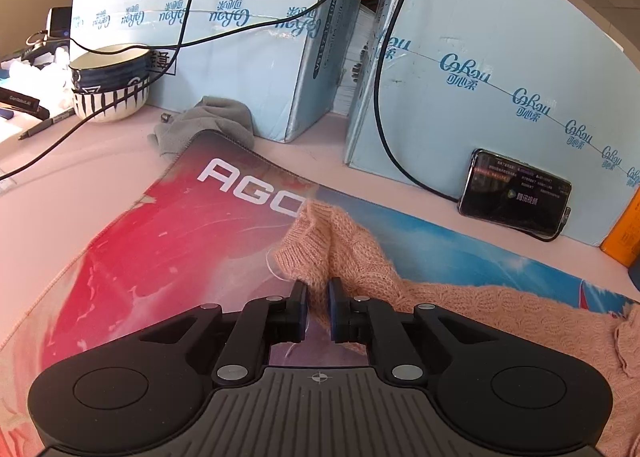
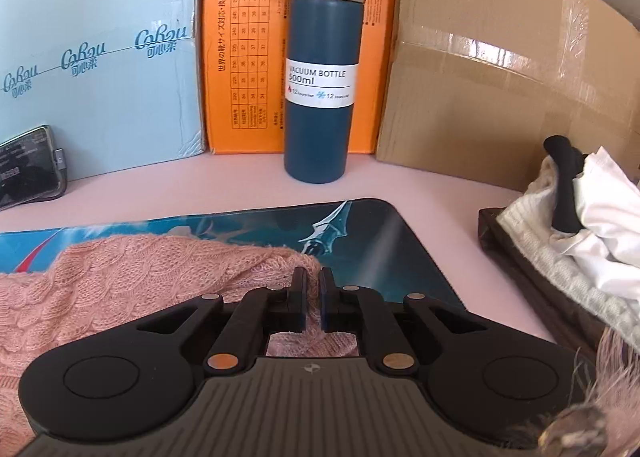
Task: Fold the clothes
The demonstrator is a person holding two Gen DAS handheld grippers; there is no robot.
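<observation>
The pink sweater [image 1: 460, 305] lies on the mat [image 1: 168, 257], soft, light and stretchy, likely to sag. The left gripper [image 1: 318, 293] pinches its far cuff; the right gripper [image 2: 314, 281] pinches an edge, both nearly closed.

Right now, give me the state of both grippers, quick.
Left gripper: shut on the pink sweater, near its cuff.
Right gripper: shut on the pink sweater's edge.

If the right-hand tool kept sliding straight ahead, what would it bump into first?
Probably the blue flask standing past the mat. The right tool, pinching the pink sweater, points roughly that way, though depth is unclear.
</observation>
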